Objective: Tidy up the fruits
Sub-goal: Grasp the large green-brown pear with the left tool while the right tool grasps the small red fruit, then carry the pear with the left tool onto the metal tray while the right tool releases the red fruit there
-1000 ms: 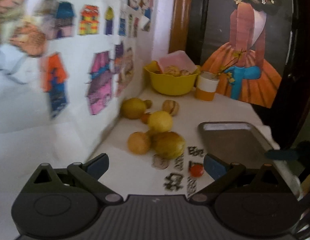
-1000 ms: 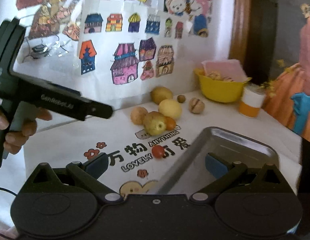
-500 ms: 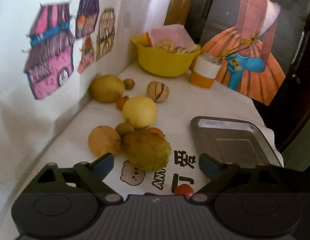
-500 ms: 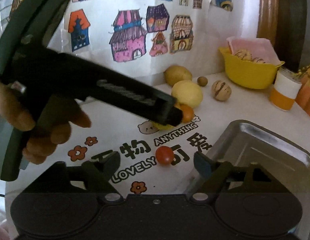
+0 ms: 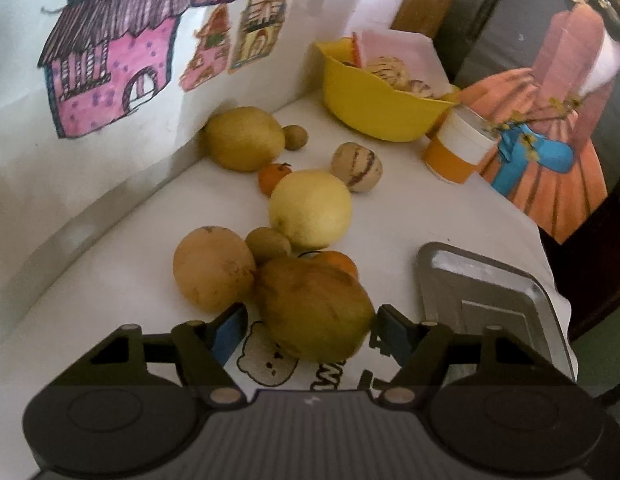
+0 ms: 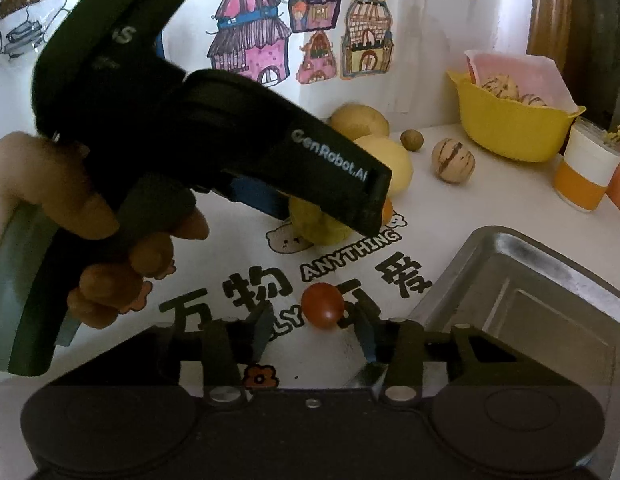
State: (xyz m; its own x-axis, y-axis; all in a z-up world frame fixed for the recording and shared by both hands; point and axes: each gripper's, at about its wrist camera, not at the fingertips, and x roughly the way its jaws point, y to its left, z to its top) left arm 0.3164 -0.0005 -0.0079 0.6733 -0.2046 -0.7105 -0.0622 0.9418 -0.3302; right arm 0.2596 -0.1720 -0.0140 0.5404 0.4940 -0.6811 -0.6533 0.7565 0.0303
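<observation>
We see the left gripper [image 5: 308, 326] spread wide around a large greenish-brown fruit [image 5: 314, 308] on the white printed cloth [image 5: 110, 304]; its blue pads flank the fruit, the right one at its edge, the left one apart, so nothing is grasped. A tan round fruit [image 5: 212, 266] touches it on the left, a pale yellow one [image 5: 310, 208] lies farther back. The right gripper [image 6: 310, 330] is likewise released, its fingers either side of a small red tomato [image 6: 322, 305] just ahead. The metal tray [image 6: 522, 312] sits to the right, the yellow bowl [image 6: 510, 124] far right by the wall. A hand [image 6: 106, 240] holds the left tool.
</observation>
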